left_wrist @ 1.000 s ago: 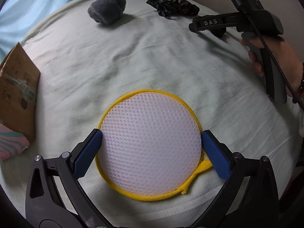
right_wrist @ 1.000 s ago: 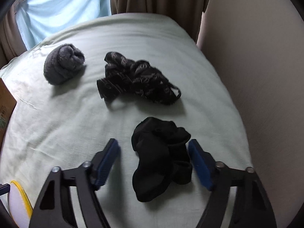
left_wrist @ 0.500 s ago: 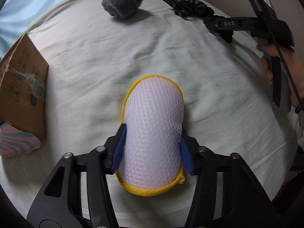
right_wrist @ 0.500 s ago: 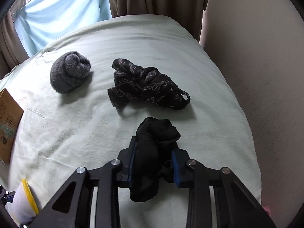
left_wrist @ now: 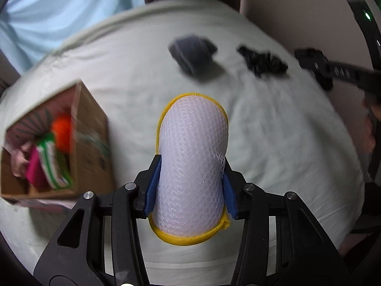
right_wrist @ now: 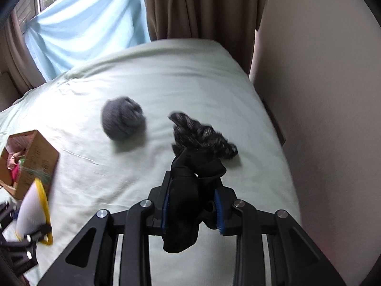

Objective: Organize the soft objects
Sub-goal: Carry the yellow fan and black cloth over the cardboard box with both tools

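My left gripper point(left_wrist: 190, 188) is shut on a white mesh pad with a yellow rim point(left_wrist: 191, 157), squeezed into an arch and held above the pale green bed point(left_wrist: 273, 131). The pad also shows in the right wrist view point(right_wrist: 32, 211). My right gripper point(right_wrist: 193, 209) is shut on a black sock point(right_wrist: 188, 190) and holds it above the bed. A grey rolled sock point(right_wrist: 122, 119) and a black patterned cloth point(right_wrist: 202, 135) lie on the bed beyond it. A cardboard box point(left_wrist: 90, 140) with colourful soft items stands at the left.
The box also shows in the right wrist view point(right_wrist: 39, 159). A beige wall point(right_wrist: 321, 95) borders the bed's right side. Brown curtains point(right_wrist: 202, 7) and a light blue cloth point(right_wrist: 83, 31) hang behind the bed. The right gripper's handle point(left_wrist: 345, 71) shows in the left view.
Both grippers closed, left on the mesh pad and right on the black sock, then lifted them off the bed. The open top of the box has come into view.
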`<state>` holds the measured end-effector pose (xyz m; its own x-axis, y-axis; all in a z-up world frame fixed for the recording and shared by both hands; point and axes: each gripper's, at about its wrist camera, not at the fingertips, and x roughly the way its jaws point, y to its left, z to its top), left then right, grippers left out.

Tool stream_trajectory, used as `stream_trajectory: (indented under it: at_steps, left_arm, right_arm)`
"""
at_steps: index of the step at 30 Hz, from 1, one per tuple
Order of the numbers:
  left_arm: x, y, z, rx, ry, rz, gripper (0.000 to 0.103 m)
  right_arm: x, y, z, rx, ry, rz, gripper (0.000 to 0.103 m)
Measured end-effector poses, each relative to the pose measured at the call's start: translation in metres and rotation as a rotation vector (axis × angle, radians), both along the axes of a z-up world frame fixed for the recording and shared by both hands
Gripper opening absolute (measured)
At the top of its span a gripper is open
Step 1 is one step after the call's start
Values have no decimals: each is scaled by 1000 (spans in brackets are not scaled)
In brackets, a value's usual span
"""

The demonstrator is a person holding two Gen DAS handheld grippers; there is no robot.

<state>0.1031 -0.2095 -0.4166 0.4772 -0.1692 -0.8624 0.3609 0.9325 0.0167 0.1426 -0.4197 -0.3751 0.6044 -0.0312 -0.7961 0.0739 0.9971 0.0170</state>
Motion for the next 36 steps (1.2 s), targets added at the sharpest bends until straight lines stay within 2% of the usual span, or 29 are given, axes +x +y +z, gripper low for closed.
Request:
stream_trajectory:
  at_steps: [8,10,15,19,24,28,32,36]
  left_arm:
    - [30,29,101,-87,-97,58,42]
    - [37,39,122,-103,-122,76,42]
    - [46,76,166,-131,-155,125,42]
    - [49,124,199,-149,-172,171,42]
    - [48,190,225,-150,-193,211,42]
    - [47,246,236,-140,-199,231,42]
    - [49,300,236,-135,-186,250,42]
    - [54,338,226,-128,-167,247,42]
  right_arm:
    - [-11,38,100,21,-42,-9,28]
    - [-14,52,123,54,-50,-30,28]
    - [-18,97,162,94,-74,-44,28]
    - [-18,149,190,123,-88,-36,28]
    - [-16,212,209,152,-93,-21,28]
    - [-12,262,213,155,-93,-6,28]
    - [-3,302,207,150,-78,1,28]
    - [2,339,194,150,-49,-1,28]
